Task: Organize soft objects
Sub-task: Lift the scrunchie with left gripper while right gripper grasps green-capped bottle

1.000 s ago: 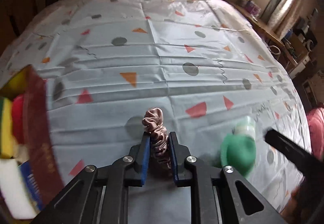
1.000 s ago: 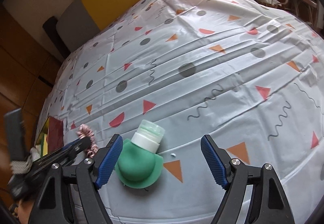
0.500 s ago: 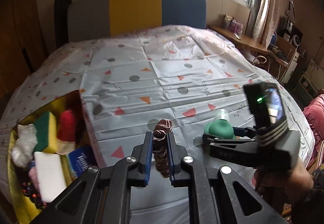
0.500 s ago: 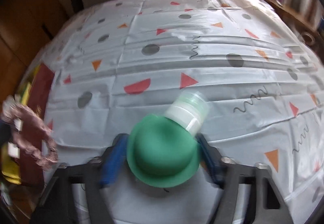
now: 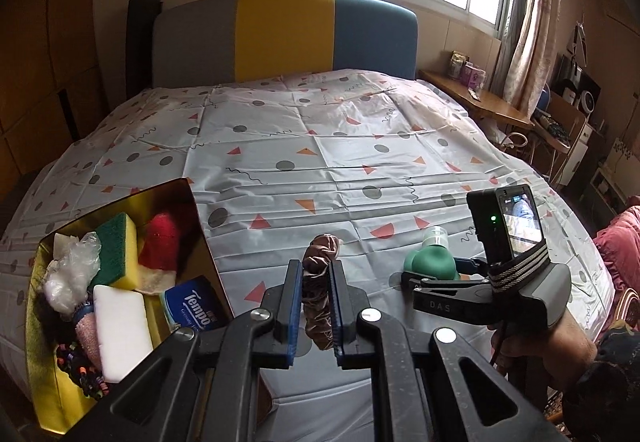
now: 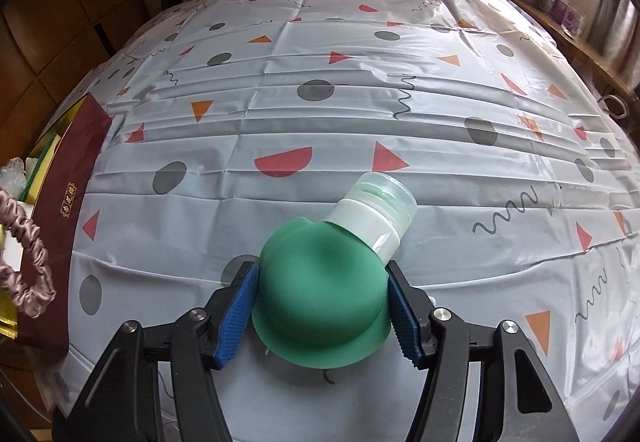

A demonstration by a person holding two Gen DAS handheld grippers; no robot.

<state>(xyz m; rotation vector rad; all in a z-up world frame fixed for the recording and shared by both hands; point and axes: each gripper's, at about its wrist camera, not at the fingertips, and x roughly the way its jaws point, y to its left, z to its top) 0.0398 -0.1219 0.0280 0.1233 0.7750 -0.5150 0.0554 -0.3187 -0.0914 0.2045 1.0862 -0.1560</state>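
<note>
Satin-look mauve scrunchie [image 5: 318, 290]: clamped upright between the closed pads of the left tool [image 5: 313, 312], gathered folds bunching above and below the pads, hanging clear of the bed sheet [image 5: 320, 146].

Green soft squeeze bottle [image 6: 320, 294], pale translucent cap [image 6: 380, 212]: lies on the sheet between the blue pads of the right tool [image 6: 320, 310], which press its two sides; cap points away from the tool and to its right; flared base nearest the camera.

Gold-lined box [image 5: 192, 202], dark red outside: just left of the left tool, below and beside it. Contents: green-and-yellow sponge [image 5: 118, 250], red plush item [image 5: 162, 246], white foam block [image 5: 122, 330], blue tissue pack [image 5: 194, 308], crumpled clear plastic [image 5: 74, 270], beaded band [image 5: 80, 370].

Risks, as judged:
- Scrunchie held by a narrow pinch; slippery fabric may slide out before it is over the box.
- Released too near the box wall, it may fall onto the sheet.
- Bottle body yields; a hard squeeze may deform it or force the cap, and the smooth rounded sides may squirt forward out of the pads on lifting.
</note>
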